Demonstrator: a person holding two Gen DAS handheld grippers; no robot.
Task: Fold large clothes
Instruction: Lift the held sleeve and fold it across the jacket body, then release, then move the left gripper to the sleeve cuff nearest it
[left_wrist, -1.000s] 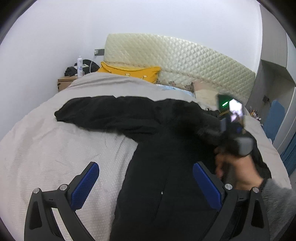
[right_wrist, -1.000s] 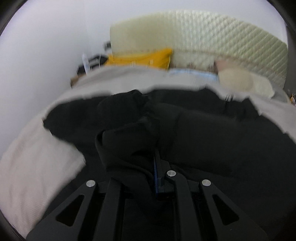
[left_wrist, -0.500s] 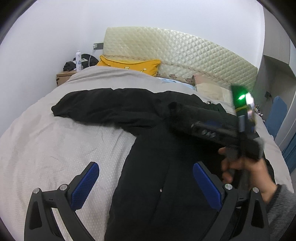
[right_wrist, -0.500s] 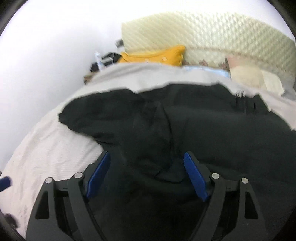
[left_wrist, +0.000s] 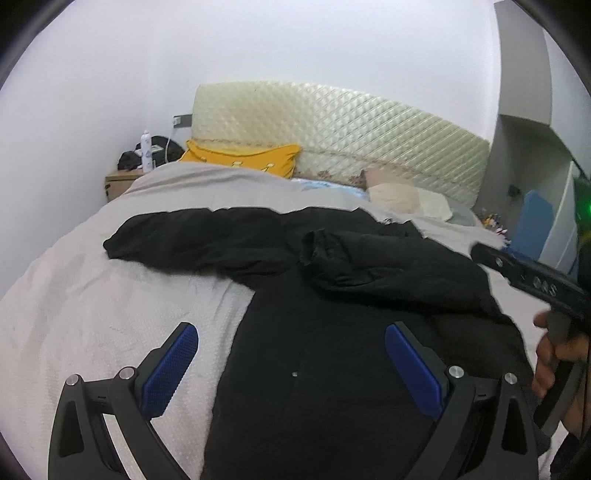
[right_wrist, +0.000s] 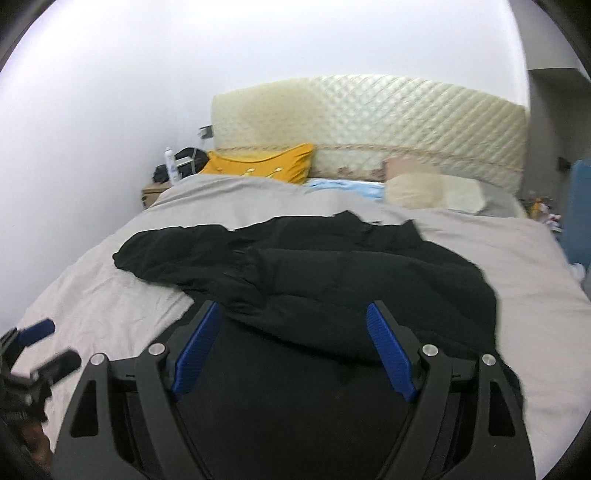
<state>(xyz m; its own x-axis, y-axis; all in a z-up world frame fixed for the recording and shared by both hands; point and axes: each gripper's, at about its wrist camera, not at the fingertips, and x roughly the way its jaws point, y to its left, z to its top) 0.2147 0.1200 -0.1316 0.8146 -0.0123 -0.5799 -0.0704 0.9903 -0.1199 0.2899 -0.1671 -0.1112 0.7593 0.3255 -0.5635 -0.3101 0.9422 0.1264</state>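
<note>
A large black jacket (left_wrist: 332, 332) lies spread on the grey bed cover (left_wrist: 92, 314). One sleeve (left_wrist: 192, 240) stretches out to the left. The other sleeve (left_wrist: 380, 266) is folded across the chest, its cuff near the middle. My left gripper (left_wrist: 291, 350) hovers open above the jacket's body, nothing between its blue pads. In the right wrist view the same jacket (right_wrist: 351, 280) fills the middle, and my right gripper (right_wrist: 291, 328) stands open over it, empty. The right gripper's black body and a hand (left_wrist: 550, 358) show at the right edge of the left wrist view.
A yellow pillow (left_wrist: 240, 158) and a cream pillow (left_wrist: 406, 195) lie against the quilted headboard (left_wrist: 351, 129). A bedside table (left_wrist: 120, 182) with a white bottle and dark items stands at the back left. A blue object (left_wrist: 532, 225) and shelving are at the right.
My right gripper let go of the sleeve it was holding, left it folded across the jacket, and pulled back and up. My left gripper rose a little.
</note>
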